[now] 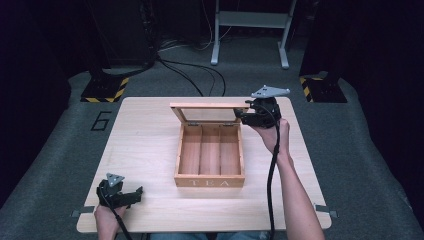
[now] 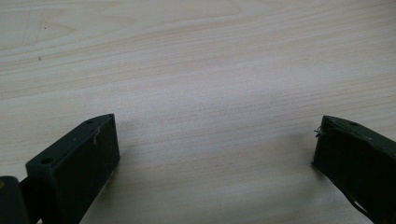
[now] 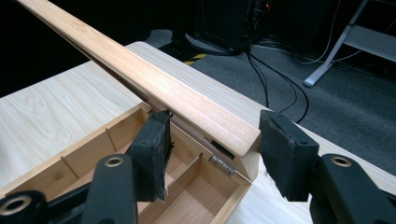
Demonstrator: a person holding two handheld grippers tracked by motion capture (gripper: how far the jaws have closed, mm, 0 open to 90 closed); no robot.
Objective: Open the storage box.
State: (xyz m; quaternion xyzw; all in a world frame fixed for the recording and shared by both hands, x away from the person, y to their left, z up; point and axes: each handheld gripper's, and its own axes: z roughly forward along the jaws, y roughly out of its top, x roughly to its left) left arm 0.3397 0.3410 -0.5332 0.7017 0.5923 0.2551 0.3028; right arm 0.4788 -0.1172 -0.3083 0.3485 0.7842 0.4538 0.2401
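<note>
Raised lid of the tea box between right gripper jaws, part-open, pads not clearly pressing; left gripper wide open, empty, over surface.

Your table is pale wood, smooth and matt, with fine straight grain close up. The box is a warmer, reddish wood with a soft satin sheen, its dividers thin slats of the same stuff. Its lid is a smooth wooden frame around a clear, glossy pane, hung on a small bright metal hinge. Your right gripper is matt black plastic with brass-coloured rivets; its pads look rough and rubbery, frayed at one edge. Your left gripper has the same dull black finish. The floor is grey, napped carpet.
</note>
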